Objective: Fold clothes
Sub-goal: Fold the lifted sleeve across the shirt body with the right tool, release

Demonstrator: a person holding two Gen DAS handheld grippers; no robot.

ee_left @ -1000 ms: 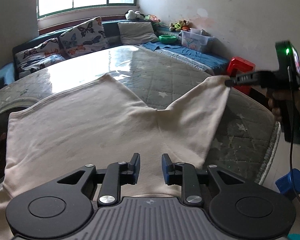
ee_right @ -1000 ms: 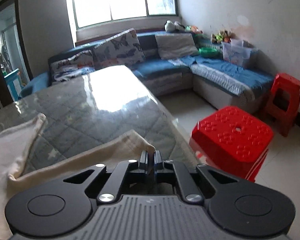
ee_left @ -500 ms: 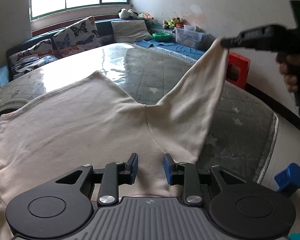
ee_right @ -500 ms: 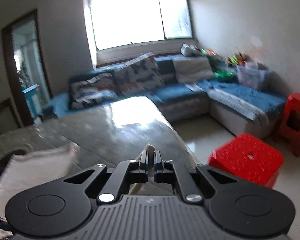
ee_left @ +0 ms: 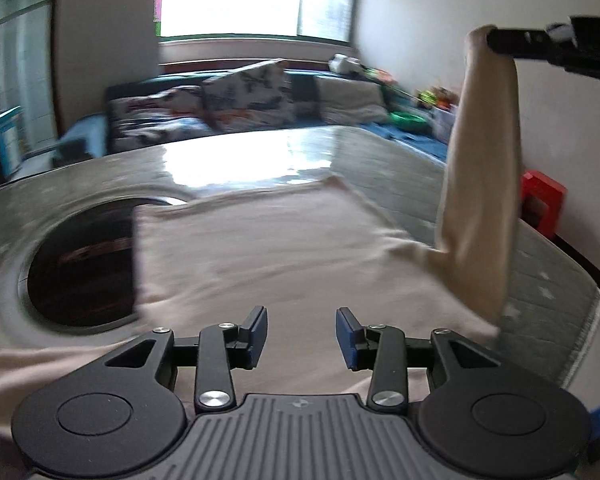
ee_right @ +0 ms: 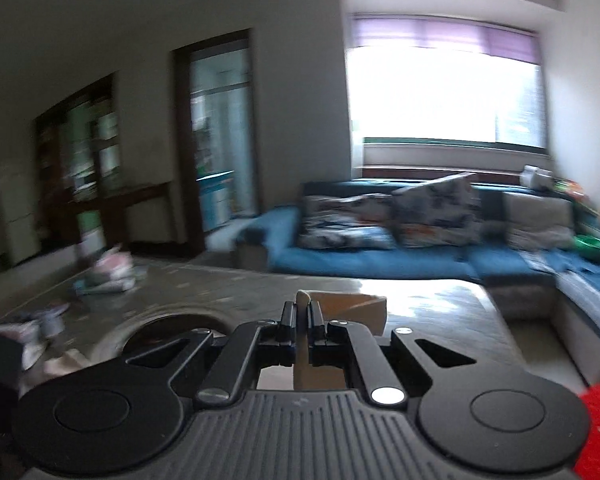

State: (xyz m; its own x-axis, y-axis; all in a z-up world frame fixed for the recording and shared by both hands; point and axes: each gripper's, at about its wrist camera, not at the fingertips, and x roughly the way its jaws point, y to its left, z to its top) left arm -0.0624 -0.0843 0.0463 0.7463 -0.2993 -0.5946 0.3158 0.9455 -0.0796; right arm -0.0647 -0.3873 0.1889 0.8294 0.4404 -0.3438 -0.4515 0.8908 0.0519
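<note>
A cream garment [ee_left: 268, 256] lies spread on the grey quilted table [ee_left: 388, 152]. My left gripper [ee_left: 301, 332] hovers open just above its near part, with nothing between the blue pads. One sleeve [ee_left: 480, 184] hangs lifted high at the right, its cuff pinched in the black tips of my right gripper [ee_left: 496, 38]. In the right wrist view that gripper [ee_right: 302, 312] is shut on the cream cuff [ee_right: 302, 298], and more cream cloth [ee_right: 352, 308] shows just beyond the fingers.
A dark round opening [ee_left: 80, 264] sits in the table at the left, partly under the garment. A blue sofa [ee_right: 380, 256] with patterned cushions runs under the window. A red stool [ee_left: 542, 204] stands right of the table. Small clutter [ee_right: 108, 276] lies on the far left of the table.
My right gripper has carried the sleeve higher and swung left, over the garment. The left gripper has opened wider and its view has turned left, now showing the round opening.
</note>
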